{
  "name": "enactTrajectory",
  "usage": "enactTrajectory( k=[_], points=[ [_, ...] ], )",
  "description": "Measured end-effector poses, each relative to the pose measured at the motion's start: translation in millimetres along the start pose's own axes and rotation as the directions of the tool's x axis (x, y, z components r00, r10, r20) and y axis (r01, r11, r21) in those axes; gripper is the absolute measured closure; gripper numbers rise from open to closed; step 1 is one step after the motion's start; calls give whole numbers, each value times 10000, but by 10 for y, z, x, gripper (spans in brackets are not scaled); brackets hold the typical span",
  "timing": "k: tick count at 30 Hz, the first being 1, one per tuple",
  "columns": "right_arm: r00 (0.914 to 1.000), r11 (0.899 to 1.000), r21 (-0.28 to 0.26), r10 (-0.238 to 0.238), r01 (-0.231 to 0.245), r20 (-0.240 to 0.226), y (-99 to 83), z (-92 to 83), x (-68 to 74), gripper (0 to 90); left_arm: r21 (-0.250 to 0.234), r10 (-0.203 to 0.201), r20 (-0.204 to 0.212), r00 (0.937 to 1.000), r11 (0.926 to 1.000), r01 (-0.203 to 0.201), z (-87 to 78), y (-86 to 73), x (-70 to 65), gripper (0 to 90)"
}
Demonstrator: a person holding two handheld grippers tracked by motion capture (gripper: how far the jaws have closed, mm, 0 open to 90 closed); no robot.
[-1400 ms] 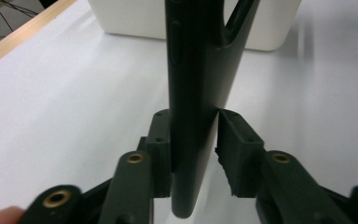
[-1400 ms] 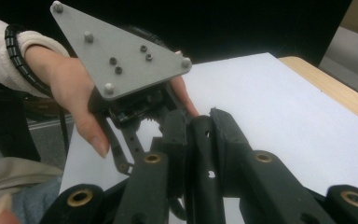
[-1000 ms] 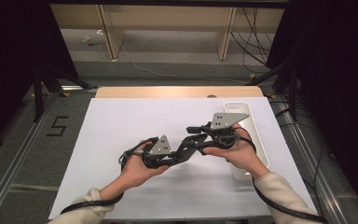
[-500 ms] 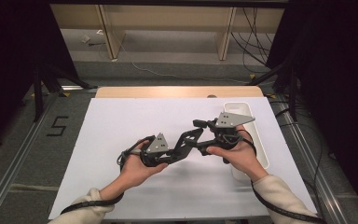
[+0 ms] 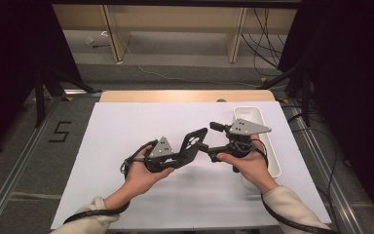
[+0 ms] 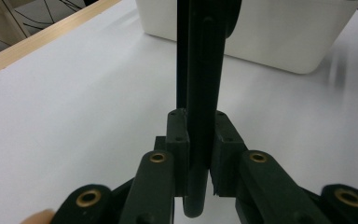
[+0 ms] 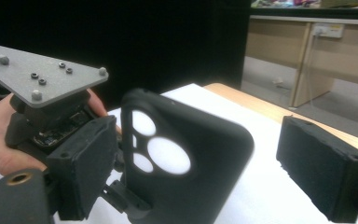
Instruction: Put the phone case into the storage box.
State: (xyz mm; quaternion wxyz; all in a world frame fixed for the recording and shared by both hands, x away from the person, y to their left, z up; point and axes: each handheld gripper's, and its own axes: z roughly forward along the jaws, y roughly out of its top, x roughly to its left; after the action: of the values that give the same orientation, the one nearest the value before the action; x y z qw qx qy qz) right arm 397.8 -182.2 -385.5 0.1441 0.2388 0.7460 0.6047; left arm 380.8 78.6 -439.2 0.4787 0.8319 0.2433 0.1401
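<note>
Gripping a black phone case [image 5: 193, 144], left gripper [image 5: 177, 157] jaws clamp it; right gripper [image 5: 209, 139] jaws gape wide.

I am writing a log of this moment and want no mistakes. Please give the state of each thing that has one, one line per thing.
Phone case: black, clamped on edge, held up off the table.
Left hand-held gripper: shut on the phone case.
Right hand-held gripper: open, jaws on either side of the phone case, not touching it.
White bin: upright on the table; contents cannot be seen.
</note>
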Motion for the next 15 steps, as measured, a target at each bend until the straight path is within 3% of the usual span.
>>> enactTrajectory(
  k=[9, 15],
  points=[
    [9988, 9999, 132, -12, 6, 490, -116, -64, 40, 50, -181, -303, -73, 9995, 9994, 301, -2, 1, -5, 797],
    [9983, 9995, 307, -4, -14, 581, -167, -64, 74, 18, -307, -469, -100, 9988, 9984, 466, -1, -5, -5, 797]
  ],
)
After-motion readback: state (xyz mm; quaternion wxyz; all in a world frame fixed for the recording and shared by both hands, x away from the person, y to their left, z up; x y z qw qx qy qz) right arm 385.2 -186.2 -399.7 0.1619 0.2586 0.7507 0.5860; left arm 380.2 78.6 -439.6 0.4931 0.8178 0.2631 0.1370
